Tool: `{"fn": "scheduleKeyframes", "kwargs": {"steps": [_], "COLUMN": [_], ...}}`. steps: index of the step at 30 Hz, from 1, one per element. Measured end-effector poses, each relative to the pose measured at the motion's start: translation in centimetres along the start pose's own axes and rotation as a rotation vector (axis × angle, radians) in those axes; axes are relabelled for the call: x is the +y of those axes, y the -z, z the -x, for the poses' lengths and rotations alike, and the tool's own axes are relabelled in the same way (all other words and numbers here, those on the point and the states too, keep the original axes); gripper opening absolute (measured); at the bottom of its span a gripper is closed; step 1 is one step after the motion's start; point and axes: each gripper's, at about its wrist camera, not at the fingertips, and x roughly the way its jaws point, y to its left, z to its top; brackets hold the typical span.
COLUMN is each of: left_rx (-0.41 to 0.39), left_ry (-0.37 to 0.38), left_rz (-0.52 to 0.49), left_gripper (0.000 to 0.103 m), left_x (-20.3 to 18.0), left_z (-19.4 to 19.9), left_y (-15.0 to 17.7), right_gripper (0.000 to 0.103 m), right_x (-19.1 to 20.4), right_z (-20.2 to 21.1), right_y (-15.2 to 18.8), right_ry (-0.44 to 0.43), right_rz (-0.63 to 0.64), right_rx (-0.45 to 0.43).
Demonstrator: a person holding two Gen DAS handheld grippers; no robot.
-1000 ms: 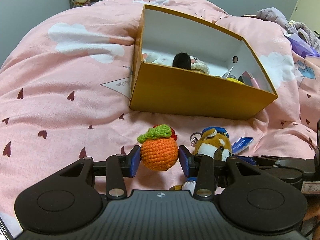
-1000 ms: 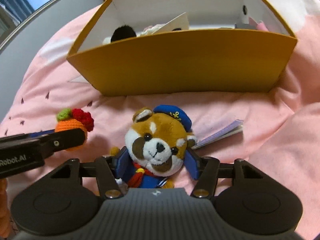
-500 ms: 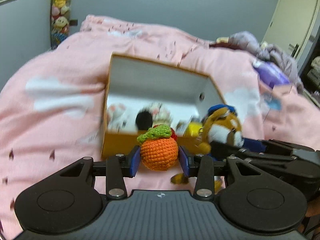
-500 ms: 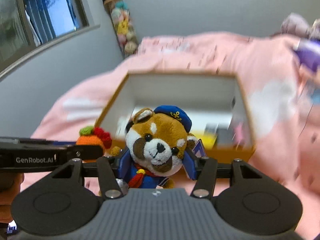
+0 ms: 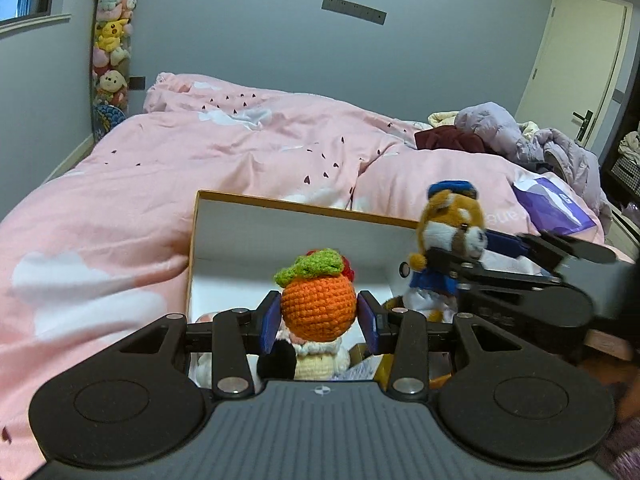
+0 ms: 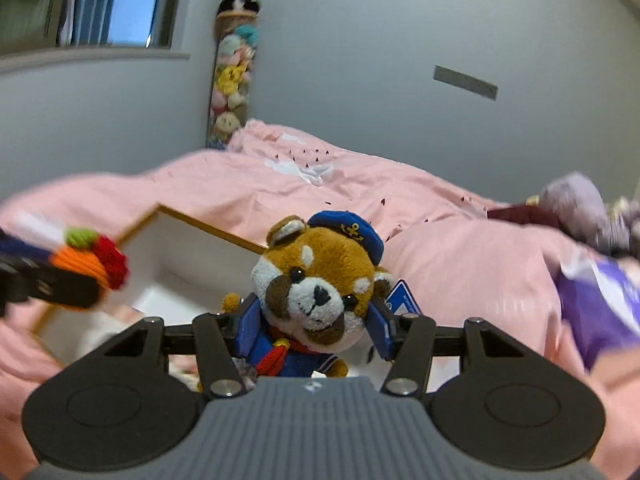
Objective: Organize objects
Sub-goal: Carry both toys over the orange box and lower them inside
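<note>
My left gripper (image 5: 319, 319) is shut on a crocheted orange fruit (image 5: 318, 304) with a green leaf and red top, held over the open yellow box (image 5: 256, 236). My right gripper (image 6: 313, 326) is shut on a red panda plush (image 6: 320, 284) in a blue sailor cap, held over the same box (image 6: 188, 252). The plush also shows in the left wrist view (image 5: 448, 240), to the right of the fruit. The fruit shows blurred at the left of the right wrist view (image 6: 86, 260). Small toys (image 5: 316, 356) lie inside the box below the fruit.
The box lies on a bed with a pink duvet (image 5: 120, 200). A purple bag (image 5: 552, 204) and a pile of clothes (image 5: 520, 140) are at the right. A column of hanging plush toys (image 5: 110, 52) is on the left wall. A door (image 5: 580, 64) is at far right.
Both grippers have lifted their toys off the duvet and carried them forward, from in front of the box to above its open inside. Both stay shut.
</note>
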Motion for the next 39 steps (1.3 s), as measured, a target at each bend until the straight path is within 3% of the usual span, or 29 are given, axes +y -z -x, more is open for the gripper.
{"fn": "scheduleKeyframes", "kwargs": {"steps": [5, 11, 13, 16, 21, 29, 39], "left_rx": [0.023, 0.043, 0.043, 0.042, 0.052, 0.065, 0.104], "left_ry": [-0.004, 0.0, 0.002, -0.003, -0.005, -0.004, 0.033], "left_rz": [0.011, 0.011, 0.015, 0.021, 0.025, 0.028, 0.001], "left_gripper": [0.047, 0.047, 0.047, 0.047, 0.047, 0.047, 0.047], "left_x": [0.6, 1.1, 1.2, 1.4, 1.5, 1.4, -0.4], "left_z": [-2.0, -3.8, -3.9, -4.0, -4.4, -4.9, -7.3], "left_y": [-0.2, -0.4, -0.4, -0.5, -0.5, -0.1, -0.3], "right_gripper": [0.058, 0.059, 0.059, 0.059, 0.06, 0.064, 0.06], "right_x": [0.4, 2.6, 3.0, 3.1, 2.8, 1.2, -1.6], "right_z": [-4.9, -7.6, -8.6, -9.2, -10.1, -8.0, -0.6], "right_y": [0.7, 1.7, 2.1, 2.5, 2.7, 2.1, 3.5], "right_ry": [0.031, 0.008, -0.02, -0.012, -0.009, -0.009, 0.011], "right_rz": [0.108, 0.263, 0.278, 0.284, 0.234, 0.156, -0.108], "right_rx": [0.073, 0.104, 0.17, 0.178, 0.209, 0.173, 0.125]}}
